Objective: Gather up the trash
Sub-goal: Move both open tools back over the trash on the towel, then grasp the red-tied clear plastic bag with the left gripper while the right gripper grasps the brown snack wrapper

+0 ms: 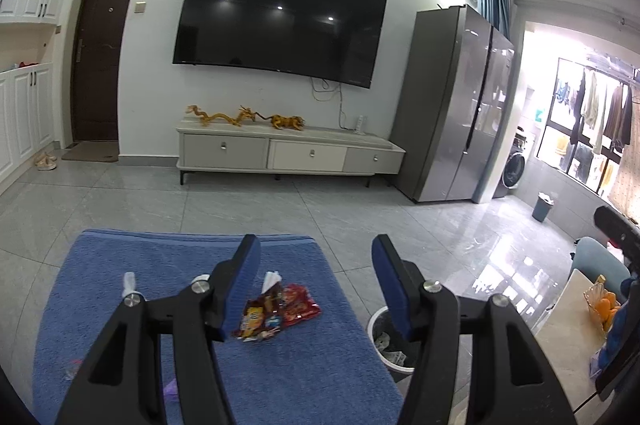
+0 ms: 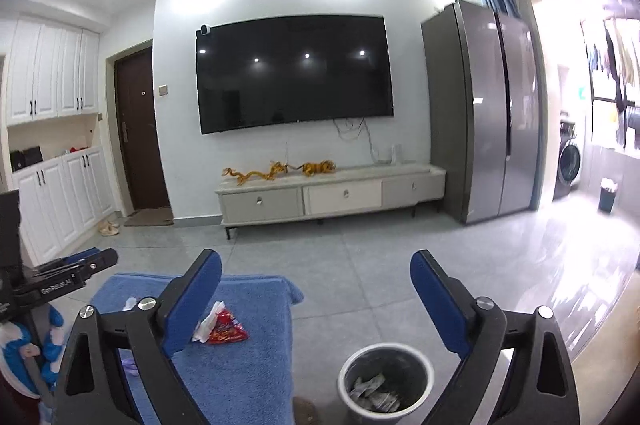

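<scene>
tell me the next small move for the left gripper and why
Probably lower the open left gripper onto the red and brown snack wrappers on the blue towel; nothing is held, and the white-rimmed waste bin sits just right of it.

- The right tool (image 2: 316, 299) stands wide apart in the lower middle of the frame and holds nothing.
- Lower left, a red wrapper (image 2: 226, 331) lies on the blue towel (image 2: 248, 377).
- Bottom centre, the trash bin (image 2: 347, 371) has crumpled paper (image 2: 374, 391) inside.
</scene>
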A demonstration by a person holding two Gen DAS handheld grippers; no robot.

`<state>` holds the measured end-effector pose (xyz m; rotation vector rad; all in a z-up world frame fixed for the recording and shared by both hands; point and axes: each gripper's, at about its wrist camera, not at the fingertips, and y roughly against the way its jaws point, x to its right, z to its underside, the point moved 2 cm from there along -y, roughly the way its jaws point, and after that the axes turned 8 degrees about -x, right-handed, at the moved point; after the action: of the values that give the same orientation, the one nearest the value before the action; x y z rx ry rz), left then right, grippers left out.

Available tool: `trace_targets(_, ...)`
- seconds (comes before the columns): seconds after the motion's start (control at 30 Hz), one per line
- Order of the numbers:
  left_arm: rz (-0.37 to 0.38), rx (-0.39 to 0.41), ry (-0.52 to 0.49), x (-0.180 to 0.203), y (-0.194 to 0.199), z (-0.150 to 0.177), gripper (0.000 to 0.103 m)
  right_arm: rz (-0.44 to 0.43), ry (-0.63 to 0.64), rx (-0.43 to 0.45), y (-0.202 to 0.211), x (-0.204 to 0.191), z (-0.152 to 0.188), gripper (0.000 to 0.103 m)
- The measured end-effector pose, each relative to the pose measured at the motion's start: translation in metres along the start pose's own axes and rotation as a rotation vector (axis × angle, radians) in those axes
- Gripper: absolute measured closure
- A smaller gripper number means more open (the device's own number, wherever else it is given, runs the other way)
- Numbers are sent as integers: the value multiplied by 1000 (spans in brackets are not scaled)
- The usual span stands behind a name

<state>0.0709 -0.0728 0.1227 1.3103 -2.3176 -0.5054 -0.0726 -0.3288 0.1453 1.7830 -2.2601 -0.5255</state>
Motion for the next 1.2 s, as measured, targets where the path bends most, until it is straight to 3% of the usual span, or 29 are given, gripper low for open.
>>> trace_targets(0.27, -25, 42, 33, -33, 30, 18, 46, 75, 115, 115, 23, -51, 3, 0)
trace_targets(0.5, -53, 73, 94, -71, 44, 31, 46, 32, 81, 129, 17, -67, 6, 0)
trace_targets(0.67, -112, 94, 142, -111, 52, 45, 46, -3, 71, 125, 2, -79, 7, 0)
trace_targets(1.0, -228, 30, 232, -187, 44, 85, 46, -167, 25, 40, -71, -100, 25, 0)
trace_targets(1.2, -273, -45, 278, -227, 24, 113, 46, -285, 10, -186, -143, -127, 54, 0)
